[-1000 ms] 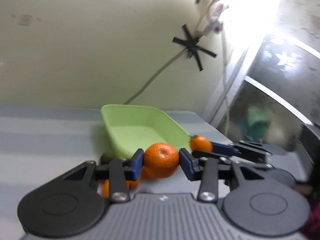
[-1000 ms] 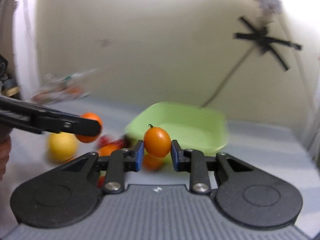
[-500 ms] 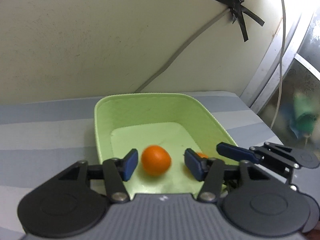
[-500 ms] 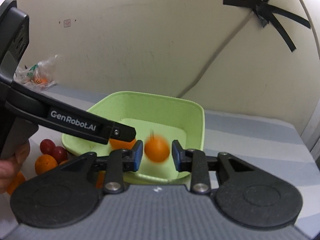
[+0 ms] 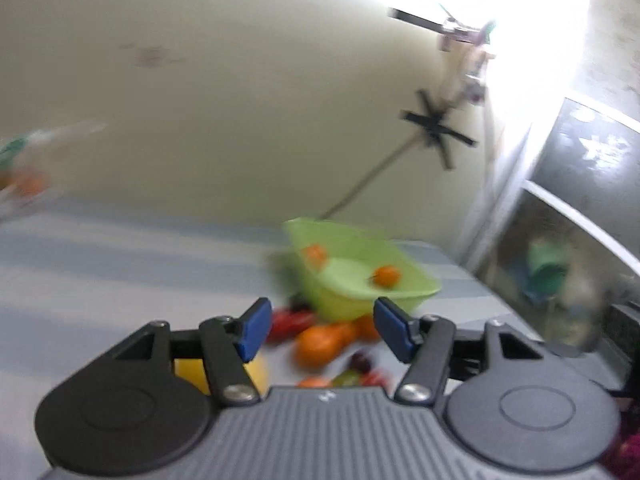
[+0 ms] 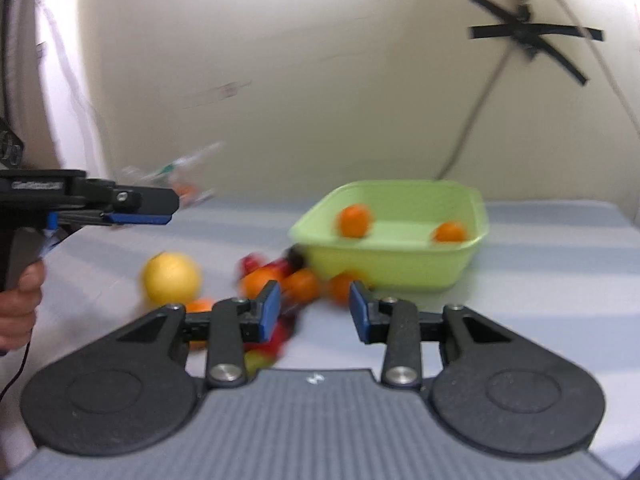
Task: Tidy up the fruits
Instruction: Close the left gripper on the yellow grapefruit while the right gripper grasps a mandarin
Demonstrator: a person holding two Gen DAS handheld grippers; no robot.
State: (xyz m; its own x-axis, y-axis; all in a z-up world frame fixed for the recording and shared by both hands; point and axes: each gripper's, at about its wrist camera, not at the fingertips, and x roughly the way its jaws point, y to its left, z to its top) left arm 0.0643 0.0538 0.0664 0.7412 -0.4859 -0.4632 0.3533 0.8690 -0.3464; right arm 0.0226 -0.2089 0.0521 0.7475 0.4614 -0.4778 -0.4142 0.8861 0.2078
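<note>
A light green tub [image 6: 384, 268] stands on the striped table with two oranges in it, one at the left [image 6: 354, 220] and one at the right [image 6: 450, 232]. In the left wrist view the tub [image 5: 360, 292] and both oranges [image 5: 316, 254] [image 5: 386, 275] lie ahead. In front of the tub is a blurred pile of orange and red fruit [image 6: 280, 280], and a yellow fruit [image 6: 172, 278] sits to its left. My left gripper [image 5: 318, 326] is opening, with nothing between its blue pads. My right gripper [image 6: 314, 312] is opening too and holds nothing. The left gripper [image 6: 160, 210] reaches in from the left, a hand [image 6: 20, 300] on its grip.
A clear plastic bag [image 6: 180, 176] with something orange lies at the back left by the wall. A cable taped with black strips [image 6: 528, 36] runs down the wall to the tub's back. A window frame [image 5: 560, 208] bounds the right side.
Both grippers let go of their oranges, which now lie in the tub. Both pulled back from the tub with jaws wider, and the fruit pile came into view.
</note>
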